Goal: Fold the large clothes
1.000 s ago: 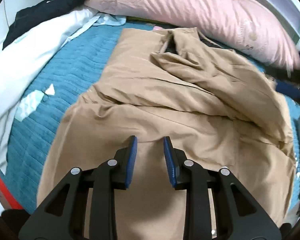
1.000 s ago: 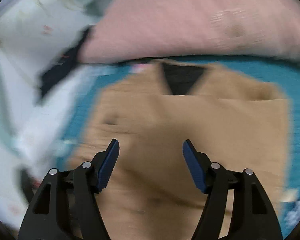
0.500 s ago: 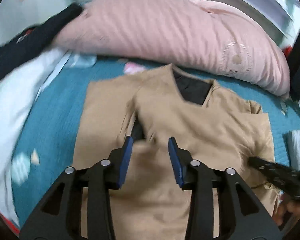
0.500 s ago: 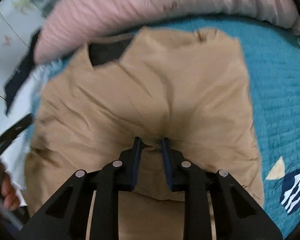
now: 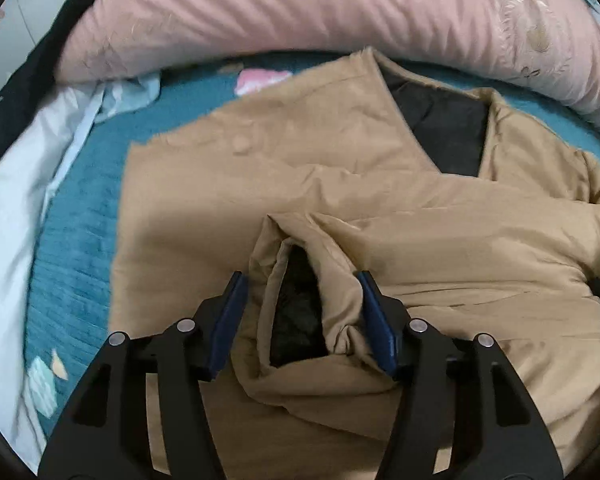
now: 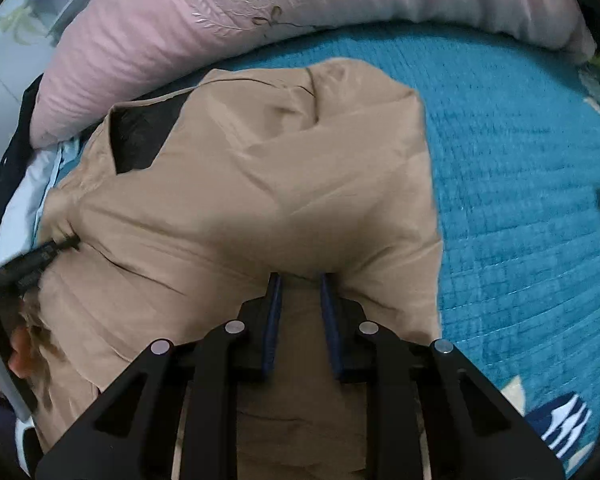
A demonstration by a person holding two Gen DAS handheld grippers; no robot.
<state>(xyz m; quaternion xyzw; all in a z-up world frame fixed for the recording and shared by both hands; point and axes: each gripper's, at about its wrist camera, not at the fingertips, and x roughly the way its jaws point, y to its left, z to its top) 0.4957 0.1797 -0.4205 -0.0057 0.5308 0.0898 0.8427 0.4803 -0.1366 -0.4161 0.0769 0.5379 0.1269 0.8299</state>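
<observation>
Far left there's a rumpled white sheet (image 5: 16,208), smooth and thin, lying on the ribbed teal bedspread (image 5: 76,248). Above it all is a long puffy pink pillow (image 5: 320,4) with embroidered leaves. The tan jacket (image 5: 440,240), soft matte cloth with a black lining showing at the V neck, lies flat across the middle of the bedspread. The left gripper (image 5: 300,304) sits over a cuff-like tube of the tan cloth; its jaws have just been opening and now stand fairly wide, blue pads on either side of the tube without squeezing it. The right gripper (image 6: 299,300) has just closed narrow, pinching a bunched fold at the jacket's right side (image 6: 280,200).
</observation>
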